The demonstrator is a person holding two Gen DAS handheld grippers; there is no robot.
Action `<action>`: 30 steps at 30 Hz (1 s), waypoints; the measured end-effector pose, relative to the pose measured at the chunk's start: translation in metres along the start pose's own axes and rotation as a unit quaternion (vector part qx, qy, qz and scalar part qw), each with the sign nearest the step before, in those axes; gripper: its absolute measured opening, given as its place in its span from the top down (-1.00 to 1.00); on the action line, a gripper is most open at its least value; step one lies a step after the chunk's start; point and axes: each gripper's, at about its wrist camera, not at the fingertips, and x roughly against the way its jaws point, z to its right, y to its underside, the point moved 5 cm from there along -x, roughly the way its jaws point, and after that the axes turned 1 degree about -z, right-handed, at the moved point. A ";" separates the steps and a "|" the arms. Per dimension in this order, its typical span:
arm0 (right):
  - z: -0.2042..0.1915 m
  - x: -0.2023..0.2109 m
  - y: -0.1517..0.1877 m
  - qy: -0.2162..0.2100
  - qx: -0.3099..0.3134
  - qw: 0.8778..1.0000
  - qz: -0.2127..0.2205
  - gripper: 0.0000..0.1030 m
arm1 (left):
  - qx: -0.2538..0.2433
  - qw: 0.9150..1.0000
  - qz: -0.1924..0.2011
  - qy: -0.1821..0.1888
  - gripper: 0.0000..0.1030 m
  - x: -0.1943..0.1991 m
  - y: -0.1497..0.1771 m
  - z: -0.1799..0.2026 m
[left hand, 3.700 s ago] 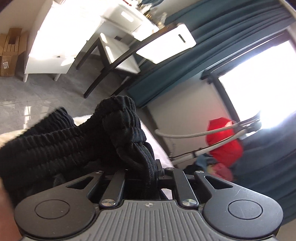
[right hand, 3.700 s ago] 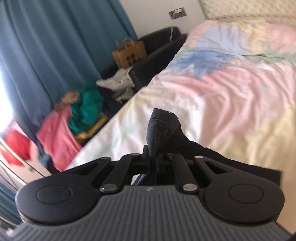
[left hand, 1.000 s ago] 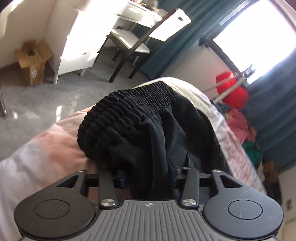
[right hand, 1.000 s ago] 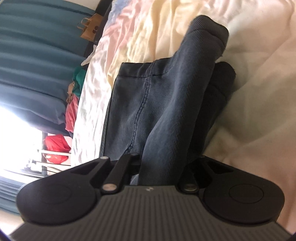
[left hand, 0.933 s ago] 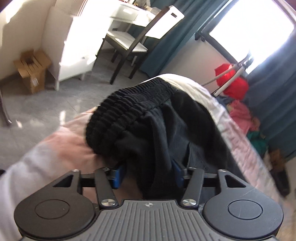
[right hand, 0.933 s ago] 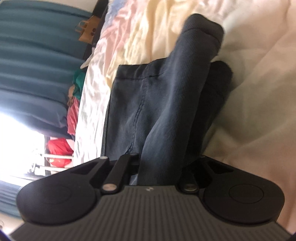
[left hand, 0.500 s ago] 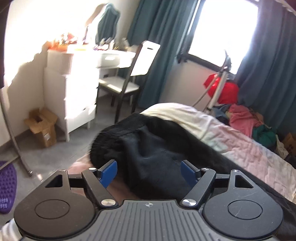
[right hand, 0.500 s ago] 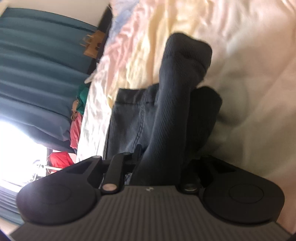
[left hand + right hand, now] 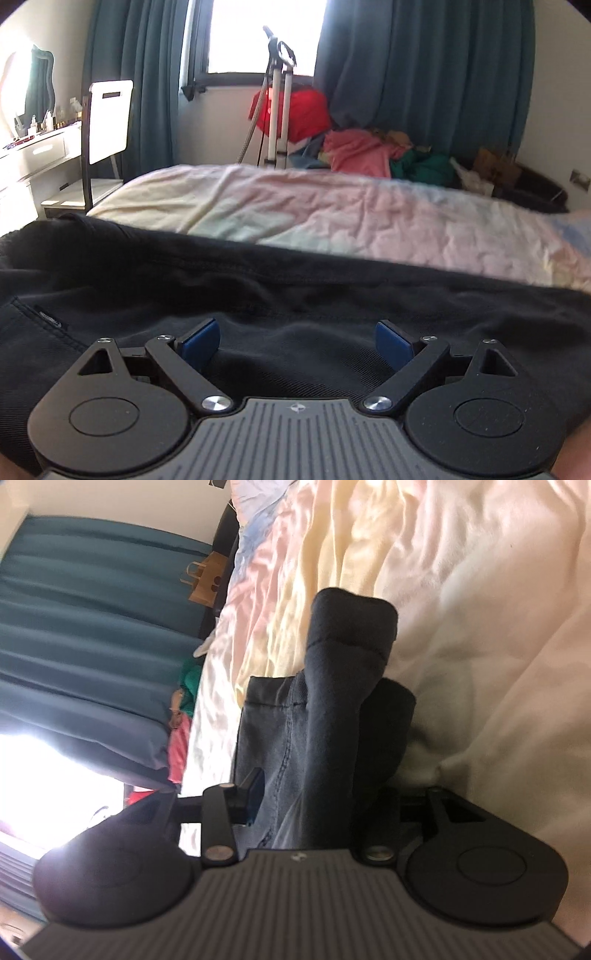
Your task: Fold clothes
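On my left gripper (image 9: pixel 297 341) the jaws are opening, already spread wide, blue pads (image 9: pixel 201 341) clear on both sides. The black trousers (image 9: pixel 258 295) lie flat under and between them, nothing pinched, cloth running off past both jaws. A small label tab (image 9: pixel 50 317) sits on the fabric off to the left of the jaws. Just beyond the jaws the far edge of the trousers meets the pastel bedsheet (image 9: pixel 332 218), rumpled and stretching away ahead. Further out, past the bed: a heap of pink, green and red laundry (image 9: pixel 354 155) ahead and slightly right, a white stand (image 9: pixel 275 110) straight ahead, a white chair (image 9: pixel 109 122) far left, teal curtains (image 9: pixel 424 62) and a bright window (image 9: pixel 264 35) behind.

Over to my right gripper (image 9: pixel 314 797), with its view rolled sideways. Jaws opening here too, and a folded leg of the same trousers (image 9: pixel 332 709) rises up between them. The left pad (image 9: pixel 253 794) stands off the cloth with a gap showing; the right finger is buried behind the fabric, so I cannot tell if it touches. Beyond the jaws the fold ends in a rounded hem, then cream and pink sheet (image 9: pixel 461 572) ahead and right. Far left of the jaws, a brown paper bag (image 9: pixel 205 578) and curtains (image 9: pixel 92 609).
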 end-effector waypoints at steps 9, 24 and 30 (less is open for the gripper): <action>-0.018 -0.018 0.012 0.084 0.116 0.990 -0.008 0.25 | -0.024 0.999 -0.043 -0.018 -0.86 -0.019 0.028 -0.001; -0.134 0.044 0.087 0.061 0.393 0.907 0.140 0.76 | -0.027 0.998 -0.053 -0.011 -0.88 -0.018 0.022 -0.001; -0.196 0.071 0.213 -0.053 0.558 0.817 0.135 0.76 | -0.014 0.999 -0.045 -0.001 -0.88 -0.010 0.017 -0.004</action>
